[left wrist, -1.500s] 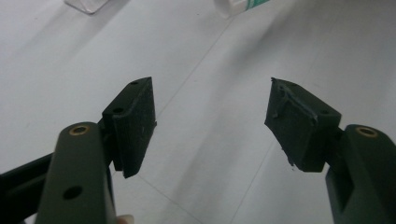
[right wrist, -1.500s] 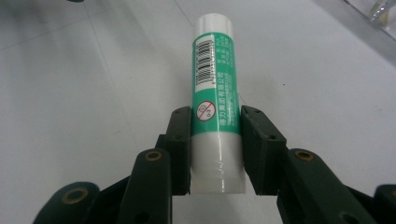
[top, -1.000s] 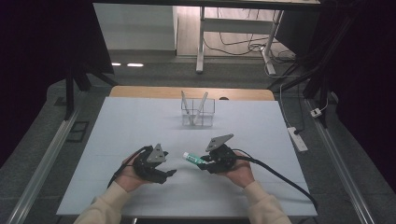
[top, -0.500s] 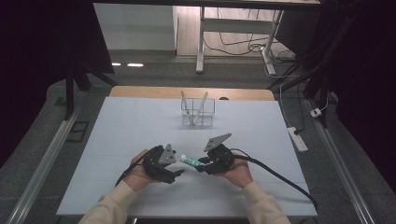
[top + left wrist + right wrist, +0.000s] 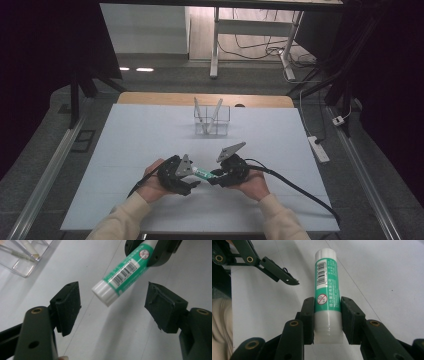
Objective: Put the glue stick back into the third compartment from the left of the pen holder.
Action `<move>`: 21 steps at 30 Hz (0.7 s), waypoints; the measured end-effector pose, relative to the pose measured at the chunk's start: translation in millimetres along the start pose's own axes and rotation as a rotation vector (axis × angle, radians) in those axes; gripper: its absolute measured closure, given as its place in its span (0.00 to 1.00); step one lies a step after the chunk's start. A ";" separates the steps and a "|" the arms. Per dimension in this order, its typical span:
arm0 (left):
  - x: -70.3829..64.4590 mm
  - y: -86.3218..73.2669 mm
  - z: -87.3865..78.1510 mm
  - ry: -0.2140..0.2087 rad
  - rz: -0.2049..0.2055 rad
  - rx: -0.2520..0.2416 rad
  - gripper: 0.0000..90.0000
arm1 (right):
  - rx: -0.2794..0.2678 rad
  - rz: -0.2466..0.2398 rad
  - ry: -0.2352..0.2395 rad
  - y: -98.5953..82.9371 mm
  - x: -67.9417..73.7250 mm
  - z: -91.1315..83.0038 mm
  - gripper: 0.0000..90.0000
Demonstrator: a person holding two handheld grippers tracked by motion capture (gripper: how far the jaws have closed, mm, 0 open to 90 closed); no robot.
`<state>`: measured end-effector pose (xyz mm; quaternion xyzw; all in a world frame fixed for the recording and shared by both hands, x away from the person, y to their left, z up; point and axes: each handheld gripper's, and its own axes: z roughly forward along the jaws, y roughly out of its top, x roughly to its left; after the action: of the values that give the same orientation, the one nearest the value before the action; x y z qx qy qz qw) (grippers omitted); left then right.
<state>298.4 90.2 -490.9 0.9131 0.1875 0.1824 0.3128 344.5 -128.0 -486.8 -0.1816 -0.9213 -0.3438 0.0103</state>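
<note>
Over the pale worktop (image 5: 150, 150), one round green-and-white glue stick (image 5: 326, 290) sits clamped in the right tongs (image 5: 327, 315). Left tongs (image 5: 111, 302) gape wide, empty, around its white cap. One clear square box (image 5: 211, 121) holds two sticks.

Your right gripper (image 5: 327, 312): two black jaws rising from the bottom edge, closed on both sides of a glue stick (image 5: 327, 292), pads pressed flat against its lower body. Glue stick: white cylinder with a green label, standing along the jaw line and pointing away from you; white cap end at the top, barcode and small print on the upper label, a round red prohibition mark level with the pads, plain white base sunk between the jaws. Your left gripper (image 5: 259, 261): upper left, black linkage with brass rivets, one jaw tip angled toward the stick, apart from it. Sleeve (image 5: 220, 322): pale, at the left edge. Table (image 5: 387, 282): white, with faint lines.
</note>
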 end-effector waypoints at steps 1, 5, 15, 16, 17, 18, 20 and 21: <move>-0.3 0.7 0.4 0.000 0.003 -0.002 0.33 | 0.000 0.001 0.002 0.2 -0.1 0.3 0.73; -0.9 3.0 2.3 -0.003 0.022 0.003 0.37 | 0.006 0.005 0.008 0.8 -0.3 1.0 0.73; -6.2 8.4 9.8 0.001 0.096 0.030 0.43 | 0.002 0.023 0.032 1.5 -1.3 2.9 0.73; -6.8 8.9 10.9 0.004 0.105 0.035 0.43 | 0.002 0.027 0.034 1.6 -1.4 3.0 0.73; -7.8 9.3 12.1 0.011 0.111 0.041 0.44 | 0.002 0.033 0.037 1.7 -1.4 3.1 0.73; -8.7 9.7 13.5 0.017 0.117 0.046 0.44 | 0.002 0.037 0.042 1.8 -1.8 2.9 0.73; -10.3 10.6 16.0 0.028 0.135 0.058 0.44 | -0.007 0.043 0.055 2.2 -1.8 2.6 0.73; -11.0 10.9 17.0 0.032 0.141 0.062 0.45 | -0.007 0.048 0.058 2.6 -1.4 2.1 0.73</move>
<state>299.0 68.6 -498.9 0.9303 0.1330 0.2125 0.2678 347.0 -125.3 -487.0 -0.1935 -0.9147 -0.3519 0.0448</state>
